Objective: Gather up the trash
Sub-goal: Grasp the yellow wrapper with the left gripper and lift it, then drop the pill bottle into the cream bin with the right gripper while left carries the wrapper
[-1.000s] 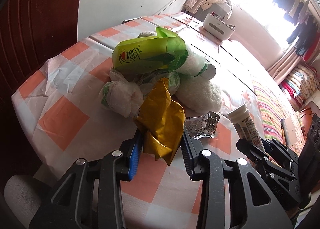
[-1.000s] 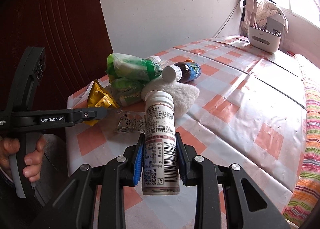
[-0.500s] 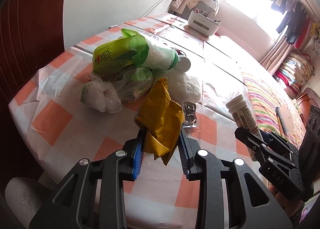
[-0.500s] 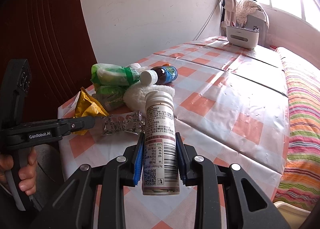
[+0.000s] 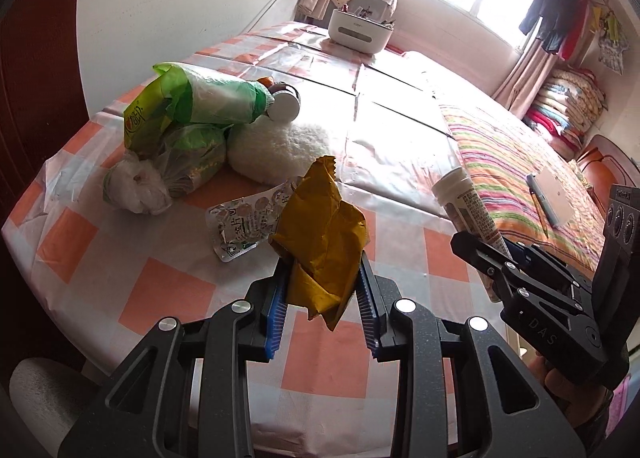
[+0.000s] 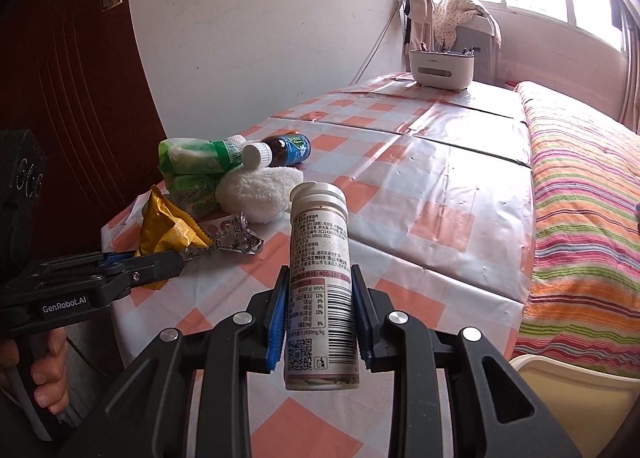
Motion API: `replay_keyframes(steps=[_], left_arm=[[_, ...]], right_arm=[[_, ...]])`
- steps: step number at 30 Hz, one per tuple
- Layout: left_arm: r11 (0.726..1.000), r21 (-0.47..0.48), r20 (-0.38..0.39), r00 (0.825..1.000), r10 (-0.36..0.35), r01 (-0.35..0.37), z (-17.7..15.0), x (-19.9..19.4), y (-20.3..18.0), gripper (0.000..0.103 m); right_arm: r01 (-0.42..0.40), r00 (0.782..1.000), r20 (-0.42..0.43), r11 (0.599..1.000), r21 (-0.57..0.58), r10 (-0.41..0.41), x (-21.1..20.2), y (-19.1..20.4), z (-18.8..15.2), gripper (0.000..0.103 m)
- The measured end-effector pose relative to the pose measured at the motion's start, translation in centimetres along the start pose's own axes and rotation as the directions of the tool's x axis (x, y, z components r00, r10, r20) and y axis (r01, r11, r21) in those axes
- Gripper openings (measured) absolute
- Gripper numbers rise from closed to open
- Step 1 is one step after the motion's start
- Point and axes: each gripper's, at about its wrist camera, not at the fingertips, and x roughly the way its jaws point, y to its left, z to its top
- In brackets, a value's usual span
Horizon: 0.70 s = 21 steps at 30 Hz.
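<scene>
With the left gripper clamped on the crumpled yellow wrapper and the right gripper clamped on the white tube, both lifted clear of the table, the carry step seems underway, and next each piece likely needs releasing over a bin.

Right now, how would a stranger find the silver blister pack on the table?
On the checked table, look in front of the fluffy white pad. The blister pack lies flat beside the yellow wrapper, the only crinkled silver foil there.
</scene>
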Motion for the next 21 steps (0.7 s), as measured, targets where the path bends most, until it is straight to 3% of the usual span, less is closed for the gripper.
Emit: replay_keyframes(steps=[11,16,21], left_arm=[[0.993,0.117,-0.038,0.999,-0.029,0.033,-0.6,0.6,-4.7,0.03],[0.982,0.175,-0.056,0.997,-0.055,0.064,-1.3,1.0,-8.0,0.03],[0.972,0.219,-0.077,0.994,-0.073,0.088,-2.2,1.2,-10.9,0.03]], right_arm=[[0.151,0.984,0.061,0.97,0.19,-0.165,-3.5,-2.6,-2.5,0.028],[0.231,0.963,0.073,0.932,0.281,-0.261,-5.4,-4.4,-4.1,0.028],[0.326,0.923,0.083,0.88,0.345,-0.375,-7.4,-5.7,-5.4,0.028]])
